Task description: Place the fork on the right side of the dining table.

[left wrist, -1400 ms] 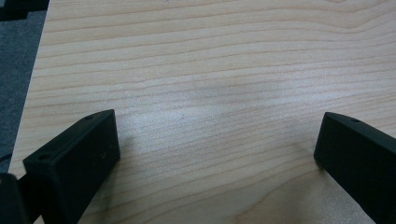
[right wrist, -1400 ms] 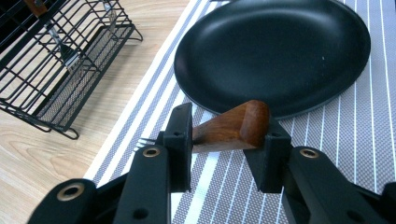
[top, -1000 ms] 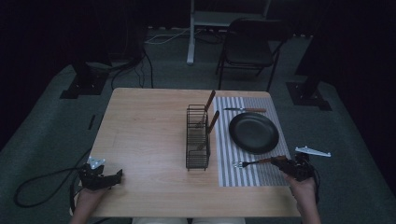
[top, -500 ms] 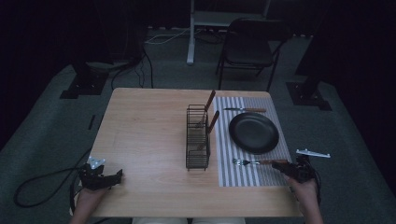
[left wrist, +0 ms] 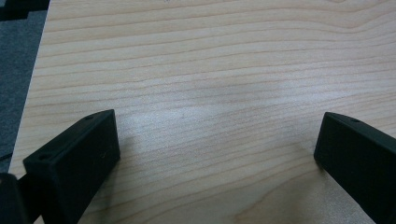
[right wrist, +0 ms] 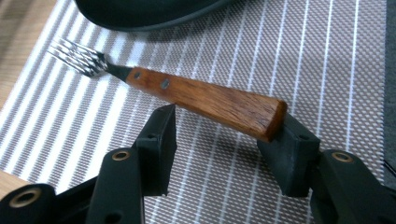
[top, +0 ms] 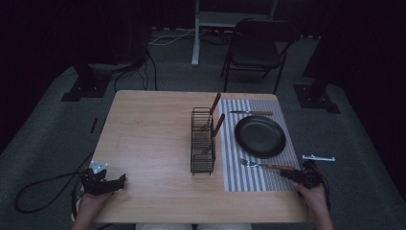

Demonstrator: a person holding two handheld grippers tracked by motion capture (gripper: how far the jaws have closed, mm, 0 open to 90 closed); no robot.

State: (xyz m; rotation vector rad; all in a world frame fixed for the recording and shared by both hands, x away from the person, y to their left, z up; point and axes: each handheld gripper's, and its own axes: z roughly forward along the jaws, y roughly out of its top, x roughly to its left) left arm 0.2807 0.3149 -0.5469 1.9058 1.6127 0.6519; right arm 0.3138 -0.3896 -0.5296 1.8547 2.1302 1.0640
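Observation:
A fork (top: 265, 166) with a wooden handle (right wrist: 205, 98) lies on the striped placemat (top: 234, 167), its tines pointing left, just in front of the black plate (top: 260, 136). My right gripper (top: 293, 174) sits at the handle's end, open. In the right gripper view the handle end rests across one finger (right wrist: 292, 154) while the other finger (right wrist: 156, 140) stands apart from it. My left gripper (top: 117, 181) is at the table's front left corner, open over bare wood (left wrist: 217, 149) with nothing between its jaws.
A black wire rack (top: 202, 143) stands mid-table with two wooden-handled utensils (top: 215, 103) leaning in it. A knife (top: 251, 113) lies behind the plate. A chair (top: 253, 48) stands beyond the table. A small white part (top: 318, 157) lies off the right edge.
The fork has settled onto the placemat and the right gripper has drawn back slightly toward the front edge. The left gripper has stayed put.

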